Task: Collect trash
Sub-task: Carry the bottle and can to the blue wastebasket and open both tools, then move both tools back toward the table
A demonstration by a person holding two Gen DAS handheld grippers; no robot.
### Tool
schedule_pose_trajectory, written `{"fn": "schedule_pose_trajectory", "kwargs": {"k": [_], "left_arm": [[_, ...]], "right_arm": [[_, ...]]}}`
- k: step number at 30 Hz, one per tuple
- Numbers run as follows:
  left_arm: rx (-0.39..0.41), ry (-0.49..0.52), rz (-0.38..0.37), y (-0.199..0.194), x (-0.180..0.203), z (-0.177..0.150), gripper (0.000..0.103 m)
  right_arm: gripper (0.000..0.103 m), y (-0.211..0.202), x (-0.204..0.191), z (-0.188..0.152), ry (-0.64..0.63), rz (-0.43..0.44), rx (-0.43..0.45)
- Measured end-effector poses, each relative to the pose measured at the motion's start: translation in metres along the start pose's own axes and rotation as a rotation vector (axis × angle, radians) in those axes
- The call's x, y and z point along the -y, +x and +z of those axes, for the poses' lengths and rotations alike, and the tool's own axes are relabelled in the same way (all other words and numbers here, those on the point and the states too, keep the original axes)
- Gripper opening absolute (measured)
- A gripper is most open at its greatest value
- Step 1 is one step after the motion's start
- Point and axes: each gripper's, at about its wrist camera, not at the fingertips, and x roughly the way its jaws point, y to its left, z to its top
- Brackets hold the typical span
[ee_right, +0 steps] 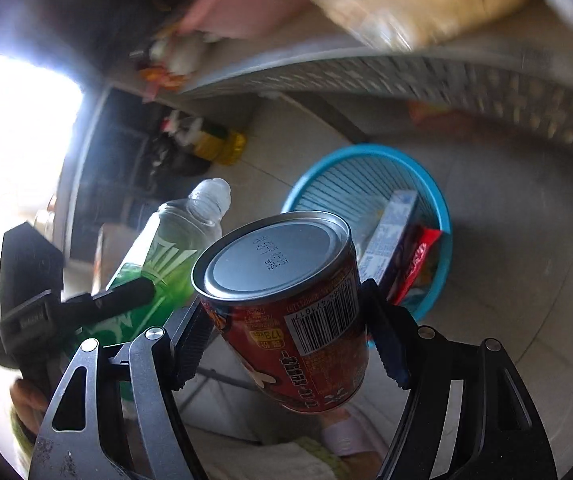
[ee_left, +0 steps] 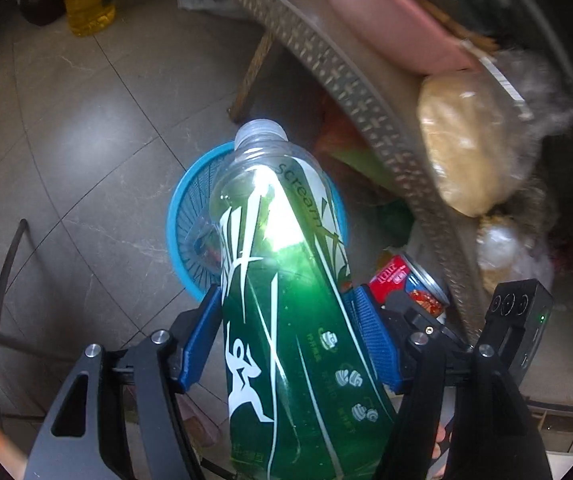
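Note:
My left gripper (ee_left: 286, 336) is shut on a green plastic bottle (ee_left: 286, 280), its blue pads pressing both sides and its white cap pointing away from me over the blue basket (ee_left: 178, 216). My right gripper (ee_right: 286, 332) is shut on a red can (ee_right: 298, 320), grey bottom end facing the camera. The blue basket (ee_right: 438, 200) sits on the floor beyond the can and holds a small box (ee_right: 390, 232) and a red wrapper (ee_right: 418, 260). In the right wrist view the bottle (ee_right: 166, 248) and the left gripper's body appear at the left. The can (ee_left: 410, 280) shows beside the bottle in the left view.
A woven round table rim (ee_left: 346, 80) curves overhead at the right, carrying bagged food (ee_left: 462, 140) and a pink item (ee_left: 390, 16). A yellow oil jug (ee_left: 90, 4) stands on the tiled floor (ee_left: 86, 140) at the far left. A dark cable (ee_left: 6, 272) arcs along the left.

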Motion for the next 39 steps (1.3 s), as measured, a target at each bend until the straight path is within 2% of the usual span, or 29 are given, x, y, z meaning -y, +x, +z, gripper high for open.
{"fn": "schedule_pose_trajectory", "kwargs": {"k": [3,5,8,10,14,21,26,29,32,37,39], "left_arm": [[-0.024,0.008,0.035,0.029,0.001,0.020,0.065],[-0.012,-0.036,0.032,0.042,-0.002,0.028,0.066],[0.014,-0.046,0.051,0.049,-0.006,0.036,0.068],[0.026,-0.057,0.034,0.049,-0.009,0.039,0.068],[0.046,-0.040,0.018,0.038,-0.011,0.035,0.068],[0.131,-0.002,-0.005,-0.001,-0.005,0.019,0.068],[0.190,0.021,-0.029,-0.041,-0.004,-0.009,0.068],[0.244,0.050,-0.055,-0.073,-0.001,-0.035,0.068],[0.346,0.094,-0.080,-0.111,-0.002,-0.067,0.069],[0.516,0.119,-0.070,-0.169,-0.012,-0.128,0.080],[0.586,0.104,-0.067,-0.191,-0.021,-0.157,0.085]], "right_arm": [[0.068,0.024,0.010,0.013,0.064,-0.013,-0.010],[0.068,0.037,0.014,0.021,0.093,-0.002,-0.022],[0.071,0.060,0.021,0.030,0.126,-0.020,-0.052],[0.072,0.070,0.025,0.032,0.146,-0.039,-0.070],[0.073,0.069,0.026,0.027,0.150,-0.051,-0.051],[0.073,0.049,0.018,0.021,0.096,-0.100,0.006],[0.073,0.026,0.004,0.006,0.026,-0.143,0.056],[0.073,0.008,-0.014,-0.011,-0.063,-0.170,0.083],[0.073,-0.011,-0.039,-0.032,-0.189,-0.193,0.095],[0.086,-0.046,-0.088,-0.071,-0.425,-0.207,0.132],[0.089,-0.060,-0.108,-0.082,-0.497,-0.197,0.150]]}}
